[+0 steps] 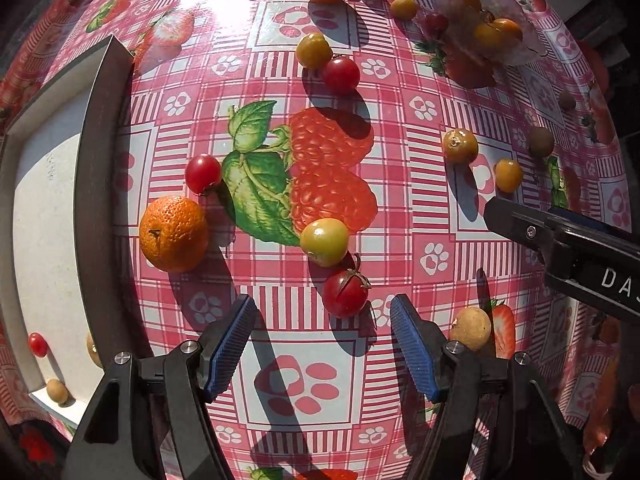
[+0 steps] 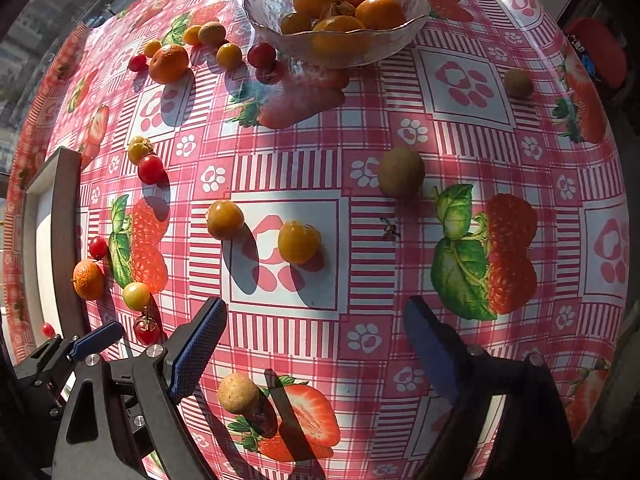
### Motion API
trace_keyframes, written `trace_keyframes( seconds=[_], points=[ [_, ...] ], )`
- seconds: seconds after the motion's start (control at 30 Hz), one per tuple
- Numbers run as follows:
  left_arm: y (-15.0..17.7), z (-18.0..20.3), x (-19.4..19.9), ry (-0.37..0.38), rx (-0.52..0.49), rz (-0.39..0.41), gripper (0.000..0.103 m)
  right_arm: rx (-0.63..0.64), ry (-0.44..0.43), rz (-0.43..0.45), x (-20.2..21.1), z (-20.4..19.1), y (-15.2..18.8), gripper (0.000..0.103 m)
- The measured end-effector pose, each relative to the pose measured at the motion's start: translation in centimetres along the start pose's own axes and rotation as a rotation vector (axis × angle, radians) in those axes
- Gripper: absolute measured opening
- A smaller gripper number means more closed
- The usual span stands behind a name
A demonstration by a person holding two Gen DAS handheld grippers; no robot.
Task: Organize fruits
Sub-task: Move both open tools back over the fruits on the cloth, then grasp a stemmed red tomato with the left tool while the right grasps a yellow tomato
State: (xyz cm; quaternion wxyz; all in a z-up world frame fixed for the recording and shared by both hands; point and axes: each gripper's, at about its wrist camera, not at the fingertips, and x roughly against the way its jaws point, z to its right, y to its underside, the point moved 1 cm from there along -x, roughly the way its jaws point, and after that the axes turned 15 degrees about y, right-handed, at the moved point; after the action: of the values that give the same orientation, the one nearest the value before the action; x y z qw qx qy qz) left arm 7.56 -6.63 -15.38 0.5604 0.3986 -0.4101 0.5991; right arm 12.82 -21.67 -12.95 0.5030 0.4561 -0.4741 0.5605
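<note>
My left gripper (image 1: 322, 306) points down at the table, open, with nothing between its blue pads. A stemmed red cherry tomato (image 1: 345, 294) lies just beyond its tips, and a yellow-green fruit (image 1: 324, 241) sits a little farther on. A mandarin (image 1: 174, 233) rests by the dark rim of a white tray (image 1: 100, 160). My right gripper (image 2: 316, 306) is open and holds nothing. Ahead of it lie two yellow fruits (image 2: 299, 241) (image 2: 225, 219). A tan longan (image 2: 237, 393) sits near its left finger. A glass bowl (image 2: 416, 16) at the back holds orange fruit.
The tray holds a small red tomato (image 1: 38, 344) and a tan fruit (image 1: 57, 391). More tomatoes, mandarins and brown longans (image 2: 401, 172) are scattered over the pink checked tablecloth (image 2: 460, 152). The other gripper's finger (image 1: 516, 222) reaches in from the right of the left wrist view.
</note>
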Motion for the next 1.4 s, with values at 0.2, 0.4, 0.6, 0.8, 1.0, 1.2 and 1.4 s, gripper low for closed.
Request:
trace_keyframes(
  seconds=[0.2, 0.4, 0.6, 0.8, 1.0, 1.2, 1.4],
  points=[
    [-0.3, 0.1, 0.0, -0.035, 0.007, 0.013, 0.071, 0.030, 0.027, 0.029, -0.7, -1.0, -1.6, 0.075],
    [0.0, 1.0, 0.2, -0.045, -0.024, 0.031, 0.034, 0.047, 0.029, 0.069, -0.4, -2.0, -2.9, 0.029],
    [0.0, 0.9, 1.0, 0.025, -0.063, 0.036, 0.023, 0.018, -0.039, 0.063, 0.1, -0.2, -2.3, 0.022],
    [0.7, 0.9, 2.3, 0.058, -0.072, 0.039, 0.023, -0.027, -0.100, 0.042, 1.0, 1.4, 0.4, 0.022],
    [1.9, 0.8, 3.6, 0.072, -0.102, 0.045, 0.023, -0.045, -0.125, 0.022, 1.9, 2.1, 3.3, 0.022],
    [3.0, -0.1, 5.3, 0.076, -0.113, 0.061, 0.023, -0.054, -0.127, 0.011, 2.8, 1.9, 4.7, 0.022],
    [4.0, -2.6, 7.0, 0.067, -0.098, 0.084, 0.023, -0.030, -0.126, 0.010, 3.9, 0.2, 5.4, 0.022]
  ],
)
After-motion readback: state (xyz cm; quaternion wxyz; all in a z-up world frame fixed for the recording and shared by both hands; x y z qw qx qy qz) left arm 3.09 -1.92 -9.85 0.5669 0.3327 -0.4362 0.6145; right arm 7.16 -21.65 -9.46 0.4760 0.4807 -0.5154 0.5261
